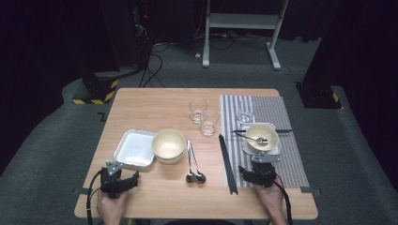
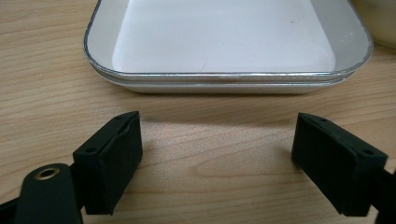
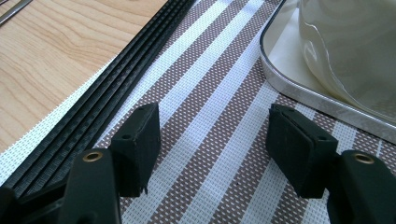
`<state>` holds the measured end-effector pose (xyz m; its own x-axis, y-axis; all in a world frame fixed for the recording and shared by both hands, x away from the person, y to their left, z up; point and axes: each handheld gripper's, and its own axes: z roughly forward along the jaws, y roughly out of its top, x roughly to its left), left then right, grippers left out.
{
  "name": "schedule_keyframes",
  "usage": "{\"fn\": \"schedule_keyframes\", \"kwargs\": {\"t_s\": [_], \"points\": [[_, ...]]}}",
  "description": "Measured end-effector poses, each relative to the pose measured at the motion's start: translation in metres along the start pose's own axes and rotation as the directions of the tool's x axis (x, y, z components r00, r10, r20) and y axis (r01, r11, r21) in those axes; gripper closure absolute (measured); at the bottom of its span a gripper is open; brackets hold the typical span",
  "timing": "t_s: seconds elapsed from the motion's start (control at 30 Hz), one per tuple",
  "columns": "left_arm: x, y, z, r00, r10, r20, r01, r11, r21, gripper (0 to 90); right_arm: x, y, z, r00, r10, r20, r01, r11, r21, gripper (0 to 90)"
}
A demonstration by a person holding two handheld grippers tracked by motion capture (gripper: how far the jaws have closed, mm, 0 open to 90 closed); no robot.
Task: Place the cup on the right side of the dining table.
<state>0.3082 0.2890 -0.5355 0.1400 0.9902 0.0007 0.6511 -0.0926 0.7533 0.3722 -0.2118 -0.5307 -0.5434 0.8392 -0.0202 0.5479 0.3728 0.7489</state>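
My left gripper (image 1: 123,177) rests near the table's front left edge, held in a hand. In the left gripper view my left gripper (image 2: 219,127) stands open over bare wood, just short of a white square tray (image 2: 224,42) with a metal rim. My right gripper (image 1: 256,169) sits on the striped placemat (image 1: 281,159) at the front right. In its own view my right gripper (image 3: 215,116) is open with only the mat between the jaws. Black chopsticks (image 3: 116,79) lie to its left, and a square plate (image 3: 299,88) carrying a cream bowl (image 3: 355,51) is ahead on the right.
On the wood stand the white tray (image 1: 133,149), stacked cream bowls (image 1: 169,145), two spoons (image 1: 195,165), two glasses (image 1: 202,116) and long black chopsticks (image 1: 227,164). On the mat are a glass (image 1: 245,112) and a bowl (image 1: 262,137) with a spoon in it.
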Motion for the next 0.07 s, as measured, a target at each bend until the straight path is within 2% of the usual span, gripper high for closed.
{"fn": "schedule_keyframes", "kwargs": {"t_s": [0.07], "points": [[-0.0003, -0.0001, -0.0001, 1.0, -0.001, -0.001, 0.001, 1.0, 0.0, 16.8, 0.0, 0.0, 0.0, 1.0, 0.0, 0.0, 0.0, 1.0, 0.0, 35.2]]}}
